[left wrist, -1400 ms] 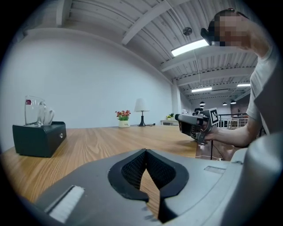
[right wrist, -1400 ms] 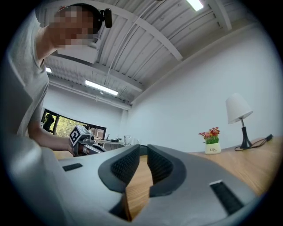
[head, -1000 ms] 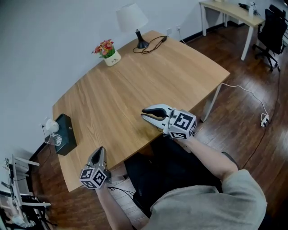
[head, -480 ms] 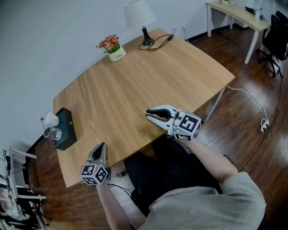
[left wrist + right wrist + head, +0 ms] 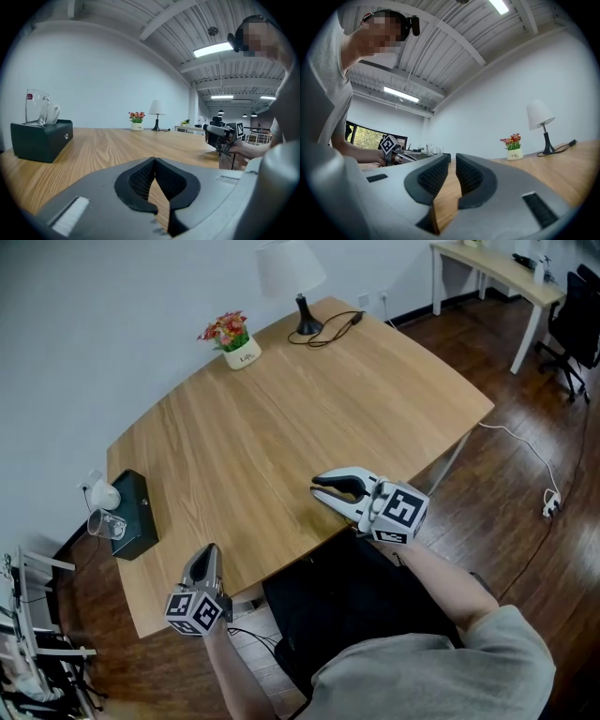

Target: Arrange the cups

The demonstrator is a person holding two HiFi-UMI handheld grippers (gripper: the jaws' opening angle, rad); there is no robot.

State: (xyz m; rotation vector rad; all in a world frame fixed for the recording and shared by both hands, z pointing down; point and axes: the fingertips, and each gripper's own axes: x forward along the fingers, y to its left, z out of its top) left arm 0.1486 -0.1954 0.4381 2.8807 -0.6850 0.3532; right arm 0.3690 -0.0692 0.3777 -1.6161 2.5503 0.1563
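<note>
A clear glass cup (image 5: 105, 525) and a white cup (image 5: 103, 493) stand on a dark box (image 5: 136, 512) at the table's far left end. In the left gripper view the glass cup (image 5: 36, 107) stands in front of the white cup (image 5: 53, 112) on the box (image 5: 42, 138). My left gripper (image 5: 208, 553) hovers at the near table edge, shut and empty, well short of the box. My right gripper (image 5: 323, 489) is over the near edge to the right, shut with nothing in it. Its own view shows its jaws (image 5: 453, 159) together. The left gripper's own view shows its jaws (image 5: 154, 161) together too.
A small flower pot (image 5: 230, 338) and a white lamp (image 5: 292, 277) with a black cord stand at the far end of the wooden table (image 5: 281, 418). A second desk (image 5: 497, 263), an office chair (image 5: 577, 306) and a floor cable (image 5: 525, 442) lie to the right.
The head camera's view has shifted a little. Both grippers have kept their places and stayed shut.
</note>
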